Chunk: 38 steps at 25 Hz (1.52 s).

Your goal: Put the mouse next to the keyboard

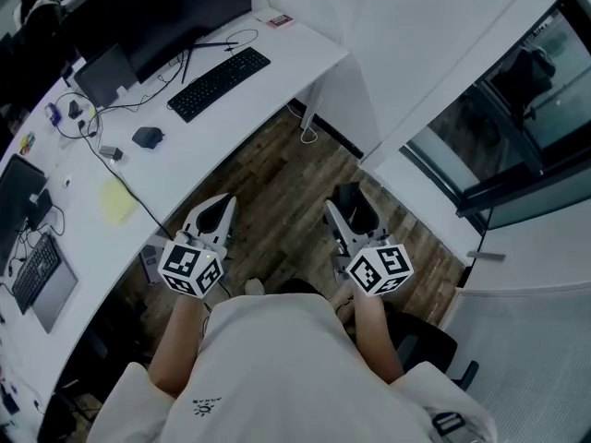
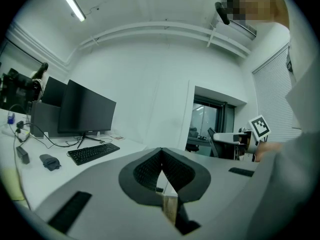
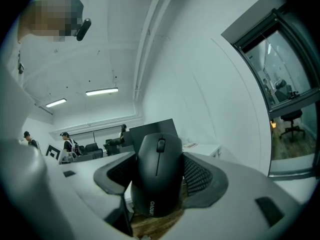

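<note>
Right tool (image 3: 159, 156) pinches mouse (image 3: 156, 184), off the tabletop (image 1: 277, 52). Left tool (image 2: 161, 156) pressed together, empty. Left to do: carry to keyboard (image 1: 219, 83) upper left, then release.

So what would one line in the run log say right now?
right claw: shut on black mouse | left claw: shut, empty | keyboard: on desk, mouse not yet beside it
</note>
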Motion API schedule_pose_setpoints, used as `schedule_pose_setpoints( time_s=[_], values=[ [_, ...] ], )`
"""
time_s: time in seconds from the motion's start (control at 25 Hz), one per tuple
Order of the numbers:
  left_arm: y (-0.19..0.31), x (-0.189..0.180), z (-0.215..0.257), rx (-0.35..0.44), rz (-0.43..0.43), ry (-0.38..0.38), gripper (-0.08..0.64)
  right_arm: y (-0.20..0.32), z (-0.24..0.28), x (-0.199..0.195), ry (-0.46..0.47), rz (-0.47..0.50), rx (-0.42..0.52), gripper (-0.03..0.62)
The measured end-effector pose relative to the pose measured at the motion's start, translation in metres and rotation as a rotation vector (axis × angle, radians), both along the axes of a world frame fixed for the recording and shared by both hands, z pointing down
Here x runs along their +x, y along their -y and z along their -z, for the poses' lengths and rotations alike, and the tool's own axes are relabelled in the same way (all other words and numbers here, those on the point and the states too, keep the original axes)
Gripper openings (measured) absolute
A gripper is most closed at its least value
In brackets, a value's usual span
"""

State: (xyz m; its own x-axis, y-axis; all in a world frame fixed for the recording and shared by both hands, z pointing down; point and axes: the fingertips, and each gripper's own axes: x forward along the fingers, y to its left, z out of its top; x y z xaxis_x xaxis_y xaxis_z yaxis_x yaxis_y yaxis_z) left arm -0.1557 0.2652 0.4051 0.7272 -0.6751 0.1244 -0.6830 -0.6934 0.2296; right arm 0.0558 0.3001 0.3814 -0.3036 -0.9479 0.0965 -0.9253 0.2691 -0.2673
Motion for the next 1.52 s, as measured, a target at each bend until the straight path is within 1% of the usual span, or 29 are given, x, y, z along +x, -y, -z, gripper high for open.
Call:
schedule_pose_setpoints(
  time_s=[0.4,0.56,0.8,0.96,1.24,1.52],
  values=[
    [-0.002,-0.027,-0.007,-0.015,0.021,-0.016,0.006,0.006,0.002,-0.022,-0.03,0.016,-0.007,0.298],
    [0.005,-0.03,-0.013,-0.03,0.027,-0.011,0.006,0.016,-0.004,-0.024,-0.024,0.025,-0.022,0.298],
    [0.026,-0.027,-0.02,-0.048,0.044,-0.004,0.006,0.044,-0.01,-0.022,-0.013,0.049,-0.031,0.298],
    [0.049,-0.018,-0.022,-0.052,0.06,0.001,0.006,0.071,-0.016,-0.012,-0.004,0.066,-0.045,0.299],
    [0.098,0.011,-0.021,-0.05,0.083,0.013,0.006,0.131,-0.016,0.01,0.0,0.112,-0.043,0.298],
    [0.149,0.043,-0.021,-0.047,0.131,0.026,0.006,0.193,-0.022,0.039,0.012,0.167,-0.047,0.298]
  ],
)
